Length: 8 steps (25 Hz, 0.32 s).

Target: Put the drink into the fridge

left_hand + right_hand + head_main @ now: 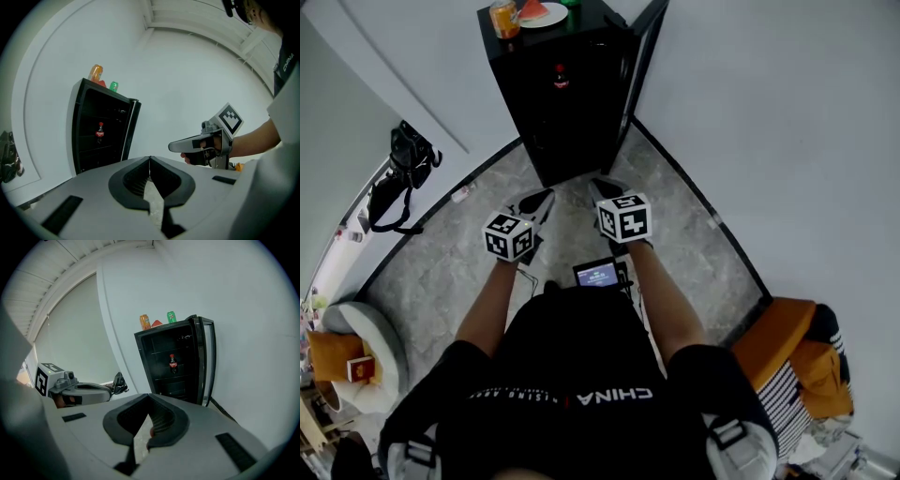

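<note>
The left hand-held gripper (542,199) is clenched on nothing: in its own view the jaws meet at the tips, and only a sliver of marbled floor (153,196) shows behind them. The right hand-held gripper (605,189) is likewise closed and empty.

From the head view I see both forearms stretched forward side by side. The grippers are tipped slightly down and close together, aimed at the black fridge (572,112) in the corner. Its door (642,56) stands open on the right.

The soda bottle (561,77), with a red cap and red label, stands upright on a shelf inside, well apart from both grippers. The gripper views show it clearly against the dark interior; from the head view it is only a small red spot.

On the fridge top sit an orange drink (503,17) and a plate (555,15). The green can (171,316) is whole only in the gripper views and is cut off at the head view's edge. The shelves are hard to make out in the dark.
</note>
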Available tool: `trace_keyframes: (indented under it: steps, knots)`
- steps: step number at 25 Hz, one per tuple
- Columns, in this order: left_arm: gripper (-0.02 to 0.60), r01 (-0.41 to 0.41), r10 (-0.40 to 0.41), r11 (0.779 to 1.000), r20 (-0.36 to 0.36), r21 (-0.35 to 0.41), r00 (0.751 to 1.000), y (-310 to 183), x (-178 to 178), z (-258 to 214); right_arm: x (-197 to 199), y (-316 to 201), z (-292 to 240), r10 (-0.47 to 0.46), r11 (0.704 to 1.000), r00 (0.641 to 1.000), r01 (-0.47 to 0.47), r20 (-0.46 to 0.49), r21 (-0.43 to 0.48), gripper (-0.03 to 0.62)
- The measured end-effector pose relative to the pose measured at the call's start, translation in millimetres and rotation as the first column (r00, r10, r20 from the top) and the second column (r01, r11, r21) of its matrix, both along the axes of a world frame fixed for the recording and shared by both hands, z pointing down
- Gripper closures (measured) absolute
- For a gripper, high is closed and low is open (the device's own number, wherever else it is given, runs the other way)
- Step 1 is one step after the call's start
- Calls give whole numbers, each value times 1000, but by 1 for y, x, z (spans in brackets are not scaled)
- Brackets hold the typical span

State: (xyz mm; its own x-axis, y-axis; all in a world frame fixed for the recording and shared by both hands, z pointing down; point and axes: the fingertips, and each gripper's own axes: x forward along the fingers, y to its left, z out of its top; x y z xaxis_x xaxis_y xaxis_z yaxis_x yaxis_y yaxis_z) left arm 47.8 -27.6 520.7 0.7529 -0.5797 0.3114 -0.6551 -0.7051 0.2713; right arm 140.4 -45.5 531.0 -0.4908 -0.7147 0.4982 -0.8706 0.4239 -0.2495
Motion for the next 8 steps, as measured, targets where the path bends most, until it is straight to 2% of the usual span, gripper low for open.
trace_keyframes:
  steps: [8]
  knots:
    - [569,-24,24,1000,6,-4,1000,0,11,2,7,0,3,5,1000,1000,-5,1,-6,579]
